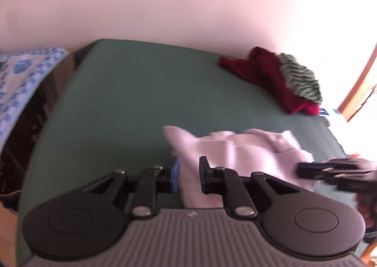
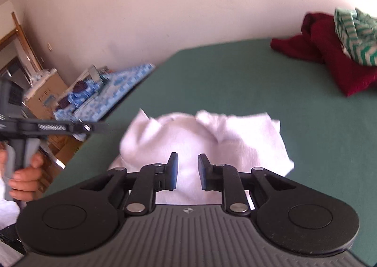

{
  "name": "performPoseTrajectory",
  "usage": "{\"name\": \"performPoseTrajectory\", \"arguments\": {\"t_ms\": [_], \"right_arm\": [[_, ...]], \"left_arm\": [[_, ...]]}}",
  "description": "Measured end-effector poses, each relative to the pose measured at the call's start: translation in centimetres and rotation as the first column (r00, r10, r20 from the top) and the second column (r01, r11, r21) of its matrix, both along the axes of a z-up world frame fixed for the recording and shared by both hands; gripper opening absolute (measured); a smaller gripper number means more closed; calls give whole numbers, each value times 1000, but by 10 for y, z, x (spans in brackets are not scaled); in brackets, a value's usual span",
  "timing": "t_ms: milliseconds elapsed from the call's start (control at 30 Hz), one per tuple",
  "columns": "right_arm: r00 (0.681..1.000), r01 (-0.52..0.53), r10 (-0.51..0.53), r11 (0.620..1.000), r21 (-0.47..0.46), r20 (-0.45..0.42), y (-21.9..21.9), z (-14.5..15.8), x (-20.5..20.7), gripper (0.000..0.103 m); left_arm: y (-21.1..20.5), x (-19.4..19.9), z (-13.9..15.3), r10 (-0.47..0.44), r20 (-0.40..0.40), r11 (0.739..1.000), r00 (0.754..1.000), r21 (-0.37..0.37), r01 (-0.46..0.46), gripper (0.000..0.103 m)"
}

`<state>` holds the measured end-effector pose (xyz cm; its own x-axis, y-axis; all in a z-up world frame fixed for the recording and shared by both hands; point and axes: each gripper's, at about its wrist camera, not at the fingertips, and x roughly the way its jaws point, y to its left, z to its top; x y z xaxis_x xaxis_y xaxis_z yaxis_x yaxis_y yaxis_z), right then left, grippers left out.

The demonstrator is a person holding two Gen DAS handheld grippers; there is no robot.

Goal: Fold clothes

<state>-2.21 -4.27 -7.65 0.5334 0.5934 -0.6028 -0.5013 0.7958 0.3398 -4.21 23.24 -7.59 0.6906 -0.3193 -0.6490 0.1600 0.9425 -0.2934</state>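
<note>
A white garment (image 2: 202,146) lies bunched and partly folded on the green bed (image 2: 235,83), near the bed's front edge. A dark red garment (image 2: 329,59) and a green-and-white striped one (image 2: 355,35) sit in a heap by the far right corner.

The left hand-held gripper (image 1: 188,176) has its jaws apart, and the white cloth shows between them, but they are not pinching it. The right hand-held gripper (image 2: 187,171) is also spread open, just over the middle of the white garment, holding nothing.

The white cloth is thick and lumpy. If a gripper closes on only the top layer, the layers below may slide and the fold may come apart. If it grabs too many layers, the whole bundle may lift instead of one flap. The garment is close to the front edge, so a hard tug could drag it off the bed. The two grippers are near each other and could bump.
</note>
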Motion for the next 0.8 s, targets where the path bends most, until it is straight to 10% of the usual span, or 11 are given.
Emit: {"name": "performPoseTrajectory", "arguments": {"t_ms": [167, 333, 433, 533, 800], "right_arm": [[990, 115, -119, 992, -47, -78, -14, -18, -2, 0], [968, 248, -248, 969, 9, 22, -31, 11, -25, 35], [955, 296, -296, 955, 1, 4, -30, 8, -26, 38], [944, 330, -330, 944, 5, -17, -29, -4, -23, 38], [947, 317, -321, 945, -84, -30, -33, -18, -5, 16]], "left_arm": [[-30, -5, -39, -120, -137, 992, 983, 17, 123, 14], [-31, -32, -28, -209, -89, 976, 974, 44, 213, 15], [-32, -41, -15, -243, -23, 966, 970, 82, 244, 15], [-32, -26, -10, -218, 31, 970, 975, 115, 213, 39], [-54, -13, -48, -194, -102, 963, 976, 172, 209, 12]]}}
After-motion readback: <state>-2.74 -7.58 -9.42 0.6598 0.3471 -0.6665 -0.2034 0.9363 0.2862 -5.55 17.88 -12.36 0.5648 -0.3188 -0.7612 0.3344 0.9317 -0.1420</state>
